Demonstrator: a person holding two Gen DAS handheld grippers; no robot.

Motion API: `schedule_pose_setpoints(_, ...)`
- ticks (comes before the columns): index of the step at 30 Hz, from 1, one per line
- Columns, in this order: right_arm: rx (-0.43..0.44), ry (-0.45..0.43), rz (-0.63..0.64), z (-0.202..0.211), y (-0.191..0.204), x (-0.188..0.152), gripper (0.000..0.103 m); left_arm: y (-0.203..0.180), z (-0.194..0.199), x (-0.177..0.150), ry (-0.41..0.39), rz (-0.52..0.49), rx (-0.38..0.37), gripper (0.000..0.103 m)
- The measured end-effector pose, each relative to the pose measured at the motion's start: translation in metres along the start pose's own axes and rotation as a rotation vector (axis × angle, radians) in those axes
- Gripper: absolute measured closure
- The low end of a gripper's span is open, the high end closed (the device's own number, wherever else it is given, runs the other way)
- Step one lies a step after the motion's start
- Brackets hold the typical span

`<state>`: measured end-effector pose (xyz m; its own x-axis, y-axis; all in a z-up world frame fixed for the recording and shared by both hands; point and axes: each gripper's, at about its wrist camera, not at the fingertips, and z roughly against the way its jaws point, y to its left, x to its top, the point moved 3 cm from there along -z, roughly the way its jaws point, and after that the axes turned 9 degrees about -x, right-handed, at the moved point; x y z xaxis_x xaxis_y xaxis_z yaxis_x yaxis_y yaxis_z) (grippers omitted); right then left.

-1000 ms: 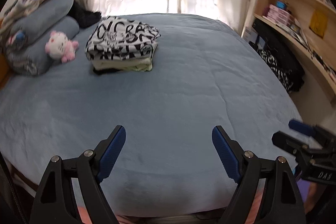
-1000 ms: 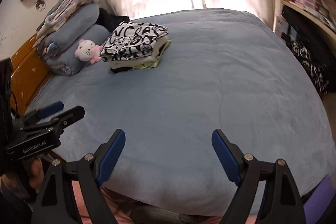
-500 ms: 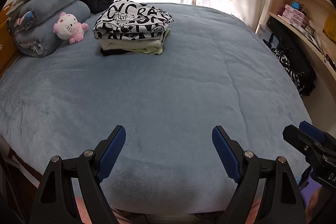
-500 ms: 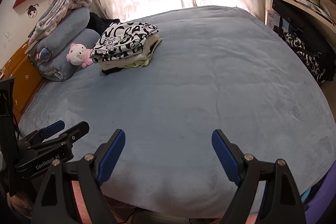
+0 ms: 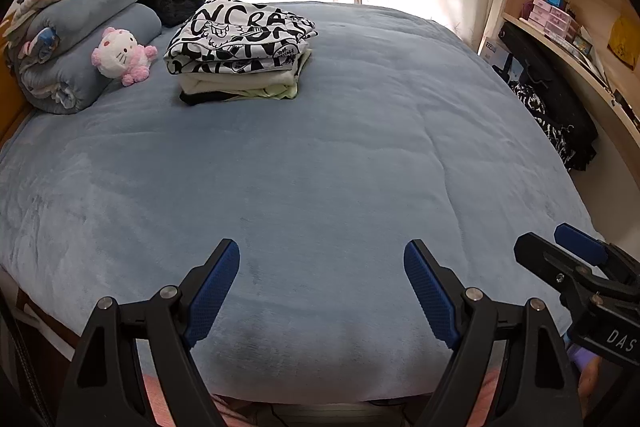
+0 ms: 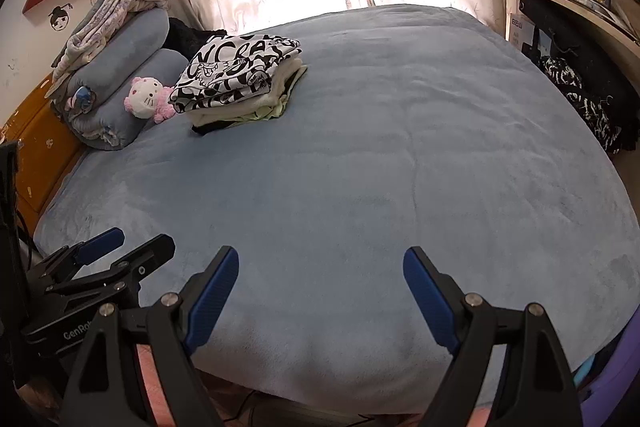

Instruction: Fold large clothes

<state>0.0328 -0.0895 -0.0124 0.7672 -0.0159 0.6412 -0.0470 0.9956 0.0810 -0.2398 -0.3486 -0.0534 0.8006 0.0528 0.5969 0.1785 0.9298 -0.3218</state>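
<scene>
Nothing sits between my grippers: the left gripper and the right gripper both hang over the near edge of the bed with jaws spread wide and only bare blue cover beneath them. Side by side they point the same way, down and across the bed.

Clothes for folding are not under me. What I can see is the stack (already folded, black-and-white print on top), lying well ahead of both grippers and off to the left, near the far side by the plush and the rolled bedding. Its long edge runs roughly crosswise to my line of reach. From the left gripper it sits ahead and a little left; from the right gripper it is further left still, so my left hand is the nearer one.

Off to the right, beyond the bed's edge, a dark heap lies by the shelves, nearer my right hand; I judge that the likelier source of the next garment, though I cannot tell what it is.
</scene>
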Motion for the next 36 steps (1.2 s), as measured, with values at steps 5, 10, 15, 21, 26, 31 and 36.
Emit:
schedule_pose_setpoints(5, 0.001, 0.0, 0.0, -0.001, 0.002, -0.001, 0.018, -0.001, -0.002, 0.001, 0.001, -0.006, 0.002, 0.02)
schedule_pose_setpoints(10, 0.007, 0.001, 0.0, -0.002, 0.004, -0.001, 0.018, -0.004, -0.005, 0.0, 0.011, -0.009, 0.002, 0.02)
schedule_pose_setpoints(15, 0.01, 0.001, 0.008, -0.004, 0.008, -0.002, 0.018, -0.008, -0.007, 0.0, 0.021, -0.013, -0.005, 0.02)
schedule_pose_setpoints(21, 0.014, 0.005, 0.005, -0.007, 0.008, -0.003, 0.018, -0.013, -0.009, -0.001, 0.022, -0.03, 0.005, 0.02)
schedule_pose_setpoints(26, 0.016, 0.007, 0.005, -0.008, 0.008, -0.004, 0.018, -0.013, -0.01, -0.001, 0.025, -0.023, 0.01, 0.02)
schedule_pose_setpoints(31, 0.017, 0.007, 0.003, -0.008, 0.007, -0.004, 0.018, -0.014, -0.011, -0.001, 0.025, -0.019, 0.021, 0.02)
schedule_pose_setpoints(36, 0.018, 0.011, 0.0, -0.01, 0.007, -0.005, 0.018, -0.014, -0.013, -0.001, 0.026, -0.021, 0.029, 0.02)
